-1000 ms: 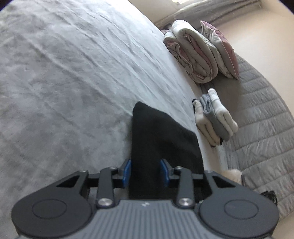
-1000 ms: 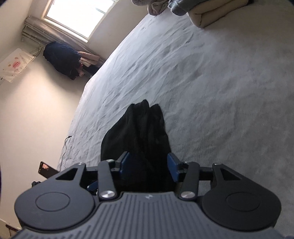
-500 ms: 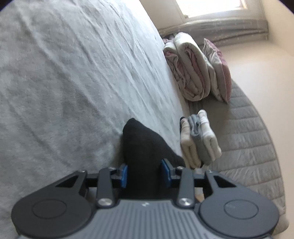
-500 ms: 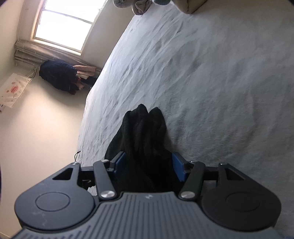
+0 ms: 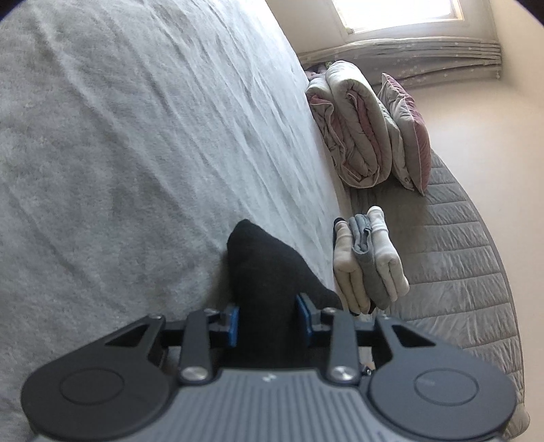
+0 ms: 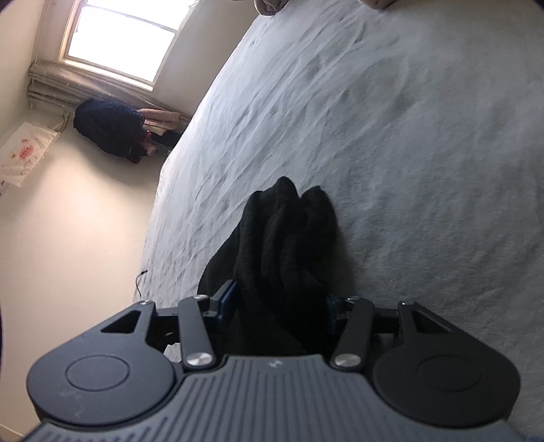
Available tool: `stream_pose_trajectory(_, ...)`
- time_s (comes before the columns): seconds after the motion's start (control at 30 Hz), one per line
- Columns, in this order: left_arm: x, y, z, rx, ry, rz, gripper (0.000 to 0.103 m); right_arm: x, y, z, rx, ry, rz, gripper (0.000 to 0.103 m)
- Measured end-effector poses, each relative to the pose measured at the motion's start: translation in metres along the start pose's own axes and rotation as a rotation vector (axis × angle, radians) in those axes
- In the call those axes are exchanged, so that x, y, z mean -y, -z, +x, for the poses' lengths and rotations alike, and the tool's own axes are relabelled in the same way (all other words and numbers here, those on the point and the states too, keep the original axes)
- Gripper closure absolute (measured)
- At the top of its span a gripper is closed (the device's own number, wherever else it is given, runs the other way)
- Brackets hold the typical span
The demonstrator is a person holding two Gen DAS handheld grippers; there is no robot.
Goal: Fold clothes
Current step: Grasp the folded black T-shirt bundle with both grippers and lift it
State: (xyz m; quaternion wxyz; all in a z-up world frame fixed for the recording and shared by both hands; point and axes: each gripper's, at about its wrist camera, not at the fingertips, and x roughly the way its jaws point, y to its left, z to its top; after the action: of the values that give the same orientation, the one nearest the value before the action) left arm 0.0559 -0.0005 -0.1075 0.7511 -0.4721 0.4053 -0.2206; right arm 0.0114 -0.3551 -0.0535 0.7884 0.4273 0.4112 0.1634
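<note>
**Two tools, both pinching black fabric over the bed**

Left wrist view first: the left tool is clamping a black garment between its blue pads, and the cloth is bunching up past the fingertips and hanging over the grey bed cover. Just to the right of it, a small stack of folded clothes in cream and grey is sitting on the quilted grey strip along the bed's edge. Further back, a rolled duvet and a pillow are leaning together under the window.

Right wrist view: the right tool is gripping the black garment too, a thicker wad with a couple of folds poking up between the fingers, again above the bed cover. Off to the left, dark clothes are hanging by the wall below the window.
</note>
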Motion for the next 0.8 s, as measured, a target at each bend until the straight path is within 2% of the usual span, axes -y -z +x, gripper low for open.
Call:
stream_pose_trajectory(0.13, 0.001, -0.001, -0.001, -0.011, -0.013, 0.015, 0.069, -0.011, -0.002, 0.006, -0.008, 0.044, -0.042, 0.049)
stream_pose_trajectory(0.47, 0.001, -0.002, -0.001, -0.021, -0.027, 0.025, 0.071, -0.011, -0.003, 0.013, -0.023, 0.047, -0.033, 0.049)
stream_pose_trajectory(0.7, 0.006, 0.001, 0.001, -0.043, -0.038, 0.091, 0.069, -0.003, -0.007, 0.016, -0.045, 0.021, 0.000, 0.062)
stream_pose_trajectory(0.77, 0.007, 0.001, 0.001, -0.042, -0.046, 0.091, 0.072, -0.002, -0.008, 0.015, -0.051, 0.011, 0.012, 0.068)
stream_pose_trajectory(0.8, 0.008, 0.001, 0.000, -0.042, -0.052, 0.087, 0.077, -0.002, -0.008, 0.014, -0.053, 0.006, 0.016, 0.071)
